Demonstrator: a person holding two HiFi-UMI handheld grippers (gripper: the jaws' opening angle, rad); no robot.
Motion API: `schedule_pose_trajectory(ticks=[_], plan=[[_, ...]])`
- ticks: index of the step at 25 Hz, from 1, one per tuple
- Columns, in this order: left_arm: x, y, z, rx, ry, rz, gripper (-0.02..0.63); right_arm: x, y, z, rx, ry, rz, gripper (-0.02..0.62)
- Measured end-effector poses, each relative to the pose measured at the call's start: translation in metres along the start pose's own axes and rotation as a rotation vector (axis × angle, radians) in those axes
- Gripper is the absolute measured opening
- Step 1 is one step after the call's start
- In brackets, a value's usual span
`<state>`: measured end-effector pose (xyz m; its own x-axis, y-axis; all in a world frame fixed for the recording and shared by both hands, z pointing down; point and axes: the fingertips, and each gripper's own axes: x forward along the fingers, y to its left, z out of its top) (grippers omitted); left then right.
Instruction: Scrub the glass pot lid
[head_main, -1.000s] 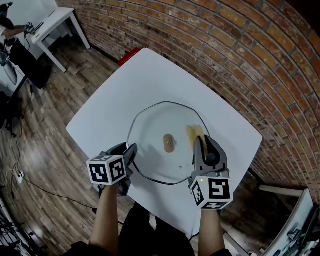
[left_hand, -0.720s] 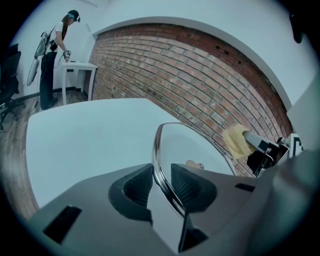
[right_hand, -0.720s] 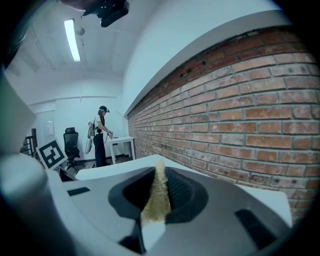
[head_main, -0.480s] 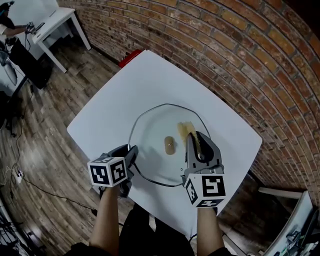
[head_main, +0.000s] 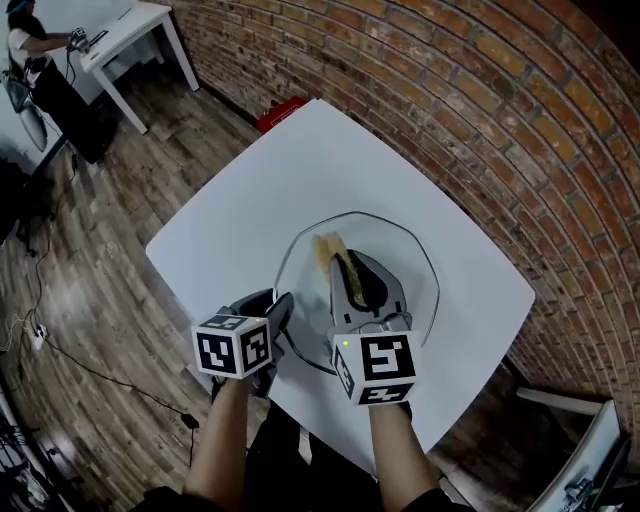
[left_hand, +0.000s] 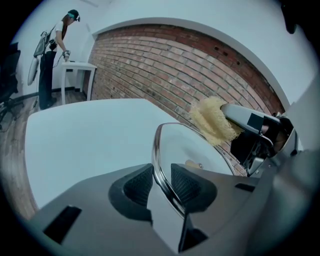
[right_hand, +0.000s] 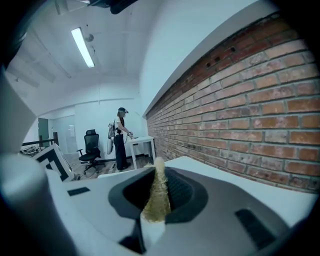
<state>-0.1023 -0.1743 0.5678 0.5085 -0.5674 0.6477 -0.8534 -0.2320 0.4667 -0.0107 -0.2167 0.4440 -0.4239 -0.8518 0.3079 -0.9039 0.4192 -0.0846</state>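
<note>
1. Glass pot lid (head_main: 412, 268) rests on the white table (head_main: 250, 180).
2. At the lid's near-left rim, the left gripper (head_main: 283, 305) has just been closing its jaws, and the rim now sits pinched between the pads.
3. Over the lid's middle, the right gripper (head_main: 338, 262) has its jaws nearly together, clamping a yellow scrub pad (head_main: 325, 247) that sticks out toward the lid's far-left part.
4. Beyond the lid runs a brick wall (head_main: 480, 100).

Right gripper (right_hand: 159, 176): jaws closed on a tan fibrous scrubber (right_hand: 158, 200), held edge-on between the dark ribbed pads. Brick wall (right_hand: 260, 110) runs along the right; the pale surface beyond the jaws is probably the table top (right_hand: 197, 166). Background: a person (right_hand: 120, 137) standing at a white desk (right_hand: 141, 142), black office chair (right_hand: 91, 145) alongside, ceiling strip light (right_hand: 83, 47) lit
</note>
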Motion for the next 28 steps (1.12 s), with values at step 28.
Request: schedule_pose_trajectory(ticks=[28], plan=[[0.001, 0.003, 0.004, 0.020, 0.006, 0.000, 0.118, 0.044, -0.018, -0.066, -0.004, 0.206, -0.055, 0.058]])
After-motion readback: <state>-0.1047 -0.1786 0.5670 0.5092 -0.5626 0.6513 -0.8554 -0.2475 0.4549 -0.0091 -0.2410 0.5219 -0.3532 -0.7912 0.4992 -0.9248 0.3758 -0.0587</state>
